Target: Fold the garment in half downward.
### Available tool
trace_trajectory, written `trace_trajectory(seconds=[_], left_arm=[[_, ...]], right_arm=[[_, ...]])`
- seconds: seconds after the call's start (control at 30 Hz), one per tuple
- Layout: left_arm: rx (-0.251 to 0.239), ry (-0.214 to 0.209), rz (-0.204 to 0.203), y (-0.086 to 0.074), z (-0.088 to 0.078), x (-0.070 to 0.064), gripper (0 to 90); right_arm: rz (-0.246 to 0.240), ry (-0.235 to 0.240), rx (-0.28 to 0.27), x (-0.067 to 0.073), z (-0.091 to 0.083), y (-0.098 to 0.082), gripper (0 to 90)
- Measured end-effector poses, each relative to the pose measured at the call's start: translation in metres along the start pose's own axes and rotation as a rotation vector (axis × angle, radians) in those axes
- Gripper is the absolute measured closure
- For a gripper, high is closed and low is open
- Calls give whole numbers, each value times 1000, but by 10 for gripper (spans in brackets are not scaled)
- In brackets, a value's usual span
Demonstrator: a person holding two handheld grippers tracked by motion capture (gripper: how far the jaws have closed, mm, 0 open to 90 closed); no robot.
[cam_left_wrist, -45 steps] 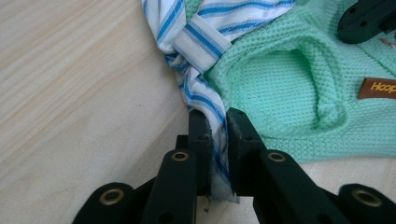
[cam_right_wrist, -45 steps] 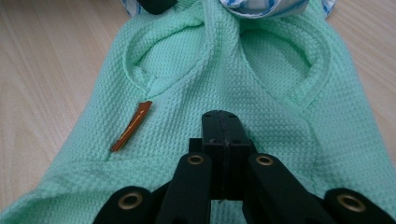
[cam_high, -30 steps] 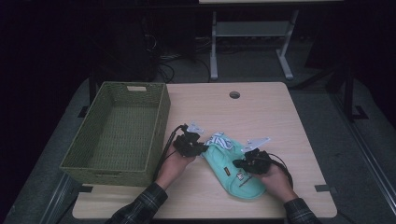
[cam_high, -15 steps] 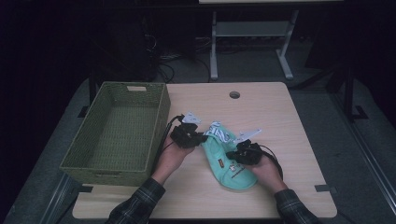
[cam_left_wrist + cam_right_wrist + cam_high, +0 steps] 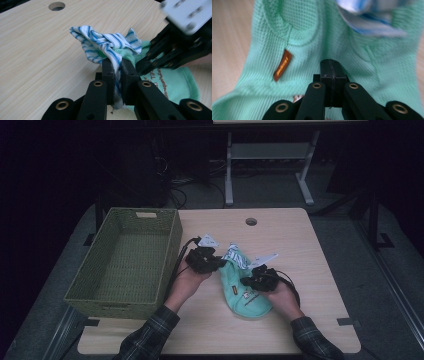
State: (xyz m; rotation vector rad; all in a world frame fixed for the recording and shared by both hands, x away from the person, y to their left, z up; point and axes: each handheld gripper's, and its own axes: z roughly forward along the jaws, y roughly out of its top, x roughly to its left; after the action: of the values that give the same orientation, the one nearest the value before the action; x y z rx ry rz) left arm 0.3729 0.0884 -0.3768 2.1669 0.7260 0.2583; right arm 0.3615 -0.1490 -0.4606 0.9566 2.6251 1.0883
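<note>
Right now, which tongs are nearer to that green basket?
The left. The left tongs hang just beside the basket, shut on the striped cloth. The right tongs sit farther off, over the green garment.

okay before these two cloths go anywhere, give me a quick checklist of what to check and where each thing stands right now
1. Left gripper clamped on the blue-striped cloth: ok, the fabric is pinched between its fingers.
2. Right gripper closed: ok, its fingers meet over the mint green garment; whether fabric is caught between them, cannot tell.
3. Striped cloth separated from the green garment: not ok, it overlaps the garment's top end.
4. Wicker basket free to receive items: ok, its inside looks empty.
5. Green garment supported: ok, it lies on the table.
6. The two grippers apart from each other: cannot tell, they sit very close.
</note>
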Motion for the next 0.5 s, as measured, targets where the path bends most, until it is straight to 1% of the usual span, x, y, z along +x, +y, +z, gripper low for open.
trace_trajectory(seconds=[0.1,0.17,0.23,0.3,0.33,0.37,0.4,0.43,0.47,0.5], left_arm=[[-9,22,6,1,-6,3,827],[-17,36,9,2,-9,5,827],[-17,33,18,2,-10,5,827],[-15,31,25,2,-10,4,827],[-7,22,50,1,-8,0,826],[-7,22,50,1,-8,0,826],[5,14,78,2,-6,-5,826],[6,5,95,2,-5,-8,826],[11,-2,104,3,-5,-10,825],[11,-2,104,3,-5,-10,825]], right_arm=[[9,-11,-11,-2,-14,-7,898],[8,-19,-5,-2,-22,-13,898],[12,-22,5,-1,-29,-20,898],[15,-22,9,0,-33,-26,898],[18,-24,16,1,-35,-29,898],[18,-24,16,1,-35,-29,898],[17,-25,21,2,-38,-34,898],[16,-27,23,2,-39,-36,898],[17,-28,27,2,-40,-39,898],[17,-28,27,2,-40,-39,898]])
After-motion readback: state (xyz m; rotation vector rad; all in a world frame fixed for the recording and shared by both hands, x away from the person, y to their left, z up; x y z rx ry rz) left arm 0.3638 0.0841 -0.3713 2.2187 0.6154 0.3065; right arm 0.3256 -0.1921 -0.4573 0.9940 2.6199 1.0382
